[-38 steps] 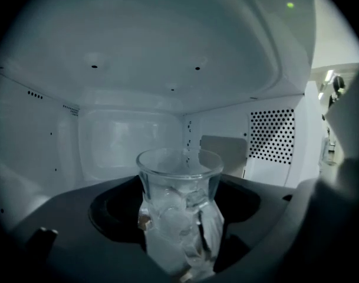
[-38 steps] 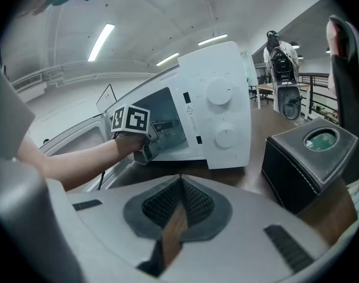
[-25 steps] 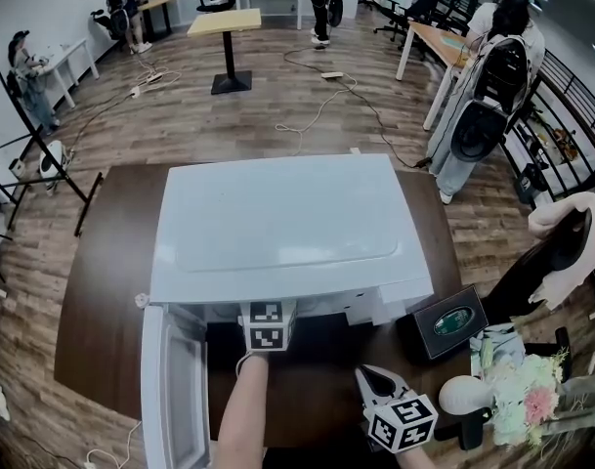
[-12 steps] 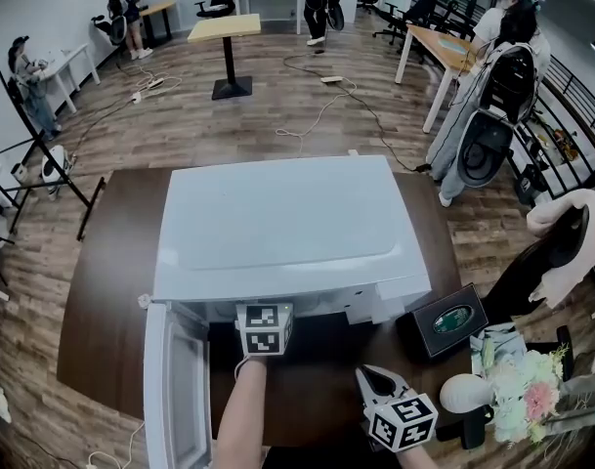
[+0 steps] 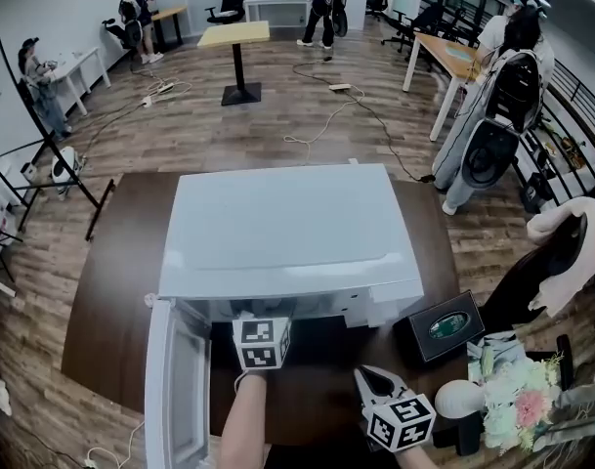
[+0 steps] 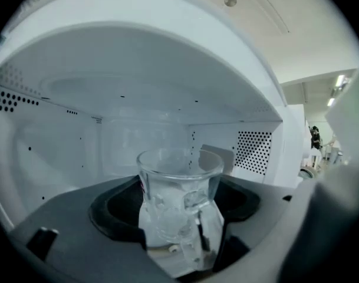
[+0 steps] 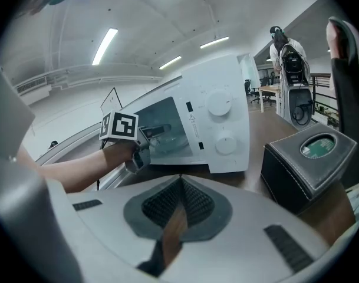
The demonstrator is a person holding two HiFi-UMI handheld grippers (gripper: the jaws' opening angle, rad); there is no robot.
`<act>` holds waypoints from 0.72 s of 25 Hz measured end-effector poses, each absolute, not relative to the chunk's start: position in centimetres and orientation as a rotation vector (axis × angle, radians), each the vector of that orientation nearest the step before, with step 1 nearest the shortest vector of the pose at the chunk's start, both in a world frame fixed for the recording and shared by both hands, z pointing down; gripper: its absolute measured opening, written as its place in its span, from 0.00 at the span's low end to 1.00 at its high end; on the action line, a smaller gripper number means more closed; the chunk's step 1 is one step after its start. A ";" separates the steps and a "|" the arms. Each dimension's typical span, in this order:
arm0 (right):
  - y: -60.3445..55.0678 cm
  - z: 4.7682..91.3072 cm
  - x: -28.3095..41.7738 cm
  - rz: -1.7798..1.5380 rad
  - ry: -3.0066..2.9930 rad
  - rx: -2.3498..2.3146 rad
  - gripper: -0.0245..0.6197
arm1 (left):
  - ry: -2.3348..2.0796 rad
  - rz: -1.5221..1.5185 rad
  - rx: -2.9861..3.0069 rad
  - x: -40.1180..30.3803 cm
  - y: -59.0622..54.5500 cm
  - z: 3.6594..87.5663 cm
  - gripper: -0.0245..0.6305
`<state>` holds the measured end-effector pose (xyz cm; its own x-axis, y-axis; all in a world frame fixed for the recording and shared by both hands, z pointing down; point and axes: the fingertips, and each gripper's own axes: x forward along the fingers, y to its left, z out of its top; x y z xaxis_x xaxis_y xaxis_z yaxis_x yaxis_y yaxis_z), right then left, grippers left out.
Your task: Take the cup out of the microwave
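Observation:
A clear glass cup [image 6: 178, 205] sits between the jaws of my left gripper [image 6: 179, 187], whose pads close on both of its sides inside the white microwave [image 5: 287, 233] cavity. In the head view only the left gripper's marker cube [image 5: 261, 342] shows at the oven's mouth; the jaws and cup are hidden under the top. The microwave door [image 5: 175, 389] hangs open to the left. The right gripper view shows the left gripper [image 7: 148, 135] reaching into the opening. My right gripper [image 5: 375, 379] hovers shut over the brown table, right of the opening, holding nothing [image 7: 179, 180].
A black tissue box [image 5: 441, 326] stands right of the microwave, also in the right gripper view [image 7: 312, 164]. A bouquet [image 5: 517, 399] and a white round object [image 5: 460, 397] lie at the table's right corner. Behind are desks, floor cables, and a person with a backpack [image 5: 492, 96].
The left gripper's marker cube has drawn back toward me, a little out of the microwave opening. The right gripper has stayed put.

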<state>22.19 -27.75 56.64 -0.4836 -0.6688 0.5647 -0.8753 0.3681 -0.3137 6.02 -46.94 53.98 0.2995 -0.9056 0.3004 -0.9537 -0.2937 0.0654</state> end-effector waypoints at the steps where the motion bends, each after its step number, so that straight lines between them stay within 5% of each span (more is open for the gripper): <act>1: -27.7 56.4 22.2 0.840 -2.294 1.352 0.03 | -1.712 0.303 2.329 5.9 -46.5 53.9 0.60; 18: -26.6 55.2 22.1 0.812 -2.353 1.314 0.03 | -1.683 0.240 2.239 6.5 -39.2 53.9 0.60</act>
